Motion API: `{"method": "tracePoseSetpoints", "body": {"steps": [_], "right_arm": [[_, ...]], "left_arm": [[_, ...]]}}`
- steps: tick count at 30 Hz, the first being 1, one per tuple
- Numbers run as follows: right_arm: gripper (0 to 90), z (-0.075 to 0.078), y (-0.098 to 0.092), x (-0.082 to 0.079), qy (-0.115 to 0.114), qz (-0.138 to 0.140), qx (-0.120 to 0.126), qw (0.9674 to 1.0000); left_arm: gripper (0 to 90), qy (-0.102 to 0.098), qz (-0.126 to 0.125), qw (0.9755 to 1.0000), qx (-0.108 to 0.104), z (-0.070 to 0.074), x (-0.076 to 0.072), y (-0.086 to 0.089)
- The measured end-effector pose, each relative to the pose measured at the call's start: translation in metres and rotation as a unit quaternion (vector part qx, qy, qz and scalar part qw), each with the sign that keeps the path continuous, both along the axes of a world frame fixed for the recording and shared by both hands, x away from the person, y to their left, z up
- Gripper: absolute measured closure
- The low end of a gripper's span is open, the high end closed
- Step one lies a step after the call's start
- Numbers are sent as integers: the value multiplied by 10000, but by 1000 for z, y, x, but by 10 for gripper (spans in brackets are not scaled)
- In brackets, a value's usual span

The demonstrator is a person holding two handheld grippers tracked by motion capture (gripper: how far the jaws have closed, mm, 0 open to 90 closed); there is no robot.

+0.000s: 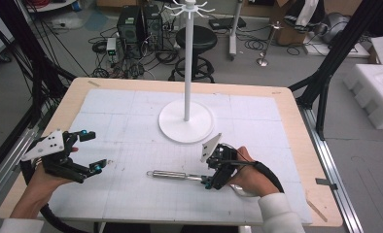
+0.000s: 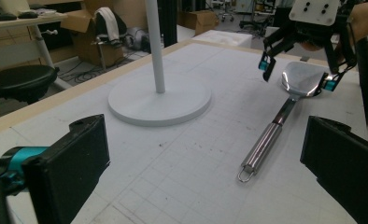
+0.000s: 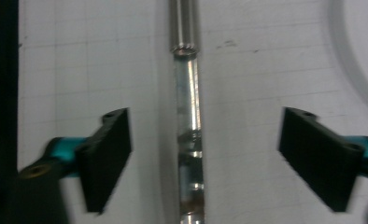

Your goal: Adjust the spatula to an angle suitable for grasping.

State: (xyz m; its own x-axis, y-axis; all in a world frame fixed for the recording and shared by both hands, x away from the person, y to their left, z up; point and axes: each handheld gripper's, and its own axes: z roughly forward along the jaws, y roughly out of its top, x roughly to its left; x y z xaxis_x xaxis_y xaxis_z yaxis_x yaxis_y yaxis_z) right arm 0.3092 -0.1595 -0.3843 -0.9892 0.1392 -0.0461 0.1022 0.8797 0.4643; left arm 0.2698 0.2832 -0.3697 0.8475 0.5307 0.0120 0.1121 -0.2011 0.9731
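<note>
We have the spatula (image 1: 180,175) lying flat on the white mat (image 1: 131,121), at about 5 o'clock from the stand (image 1: 186,121) and well apart from its base. Its long axis runs from 9 o'clock to 3 o'clock across the high view: the handle's hanging loop points to 9, the blade to 3, under our right hand.

Our right gripper (image 1: 208,183) is over the blade end, pointing down, with its jaws straddling the neck. In the right gripper view the thin neck (image 3: 190,135) runs from 6 to 12 o'clock between the two pads (image 3: 107,154), with a clear gap of mat on each side. So the right gripper is unclenched and grips nothing yet; the jaws stand across the shaft, which we judge is how a pinch must take it.

Our left gripper (image 1: 93,151) hangs released at 9 o'clock of the loop, well apart from it, jaws wide and nothing between them. The right hand is plainly the nearer one.

The spatula is polished steel: a round tube handle (image 2: 262,144) with a wire loop at its end, a flat narrow neck, and a broad shiny blade (image 2: 303,79). It looks smooth and slippery, so we judge that the pinch needs to be square.
</note>
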Motion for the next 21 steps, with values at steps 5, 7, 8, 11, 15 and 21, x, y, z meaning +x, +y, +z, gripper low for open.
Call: {"method": "tracePoseSetpoints", "body": {"steps": [5, 7, 8, 11, 15, 21], "right_arm": [[189, -8, 6, -1, 46, 23, -236, 9997], [228, -10, 8, -1, 116, 62, -301, 9995], [241, -11, 8, -1, 129, 44, -331, 9994], [301, -14, 10, 0, 219, 107, -465, 9986], [397, -18, 12, 1, 243, 160, -597, 9978], [530, -21, 14, 2, 269, 92, -714, 9970]], "left_arm": [[17, 0, 7, 10000, -25, 0, 0, 0], [17, 4, 28, 10000, -38, 0, 0, 1], [17, 8, 38, 10000, -43, 0, 0, 1], [17, 26, 50, 10000, -22, 0, 0, 1], [17, 26, 61, 10000, -15, -1, 1, 1], [18, 20, 62, 10000, -9, 0, 1, 1]]}}
